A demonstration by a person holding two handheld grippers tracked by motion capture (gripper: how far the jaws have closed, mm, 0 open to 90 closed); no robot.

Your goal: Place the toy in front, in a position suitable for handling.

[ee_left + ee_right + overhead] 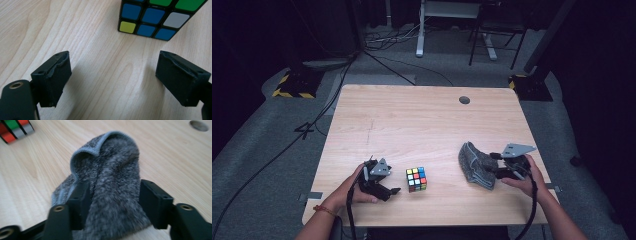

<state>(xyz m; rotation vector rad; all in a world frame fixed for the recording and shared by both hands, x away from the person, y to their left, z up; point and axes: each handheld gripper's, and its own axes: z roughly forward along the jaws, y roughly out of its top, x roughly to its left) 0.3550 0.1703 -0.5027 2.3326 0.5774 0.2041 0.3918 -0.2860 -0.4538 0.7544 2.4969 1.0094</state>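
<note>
Bunching up at lower right of the high view, the grey cloth (478, 165) is pinched by the right gripper (498, 167). At lower centre, the puzzle cube (416, 179) sits just beside the spread left gripper (393, 192), on the wooden table (412, 125); a cable hole (464, 100) is seen upper right.

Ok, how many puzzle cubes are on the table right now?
1. The multicoloured puzzle cube sits near the front edge of the light wooden table, between the left gripper and the grey fuzzy cloth. None looks hidden.
</note>
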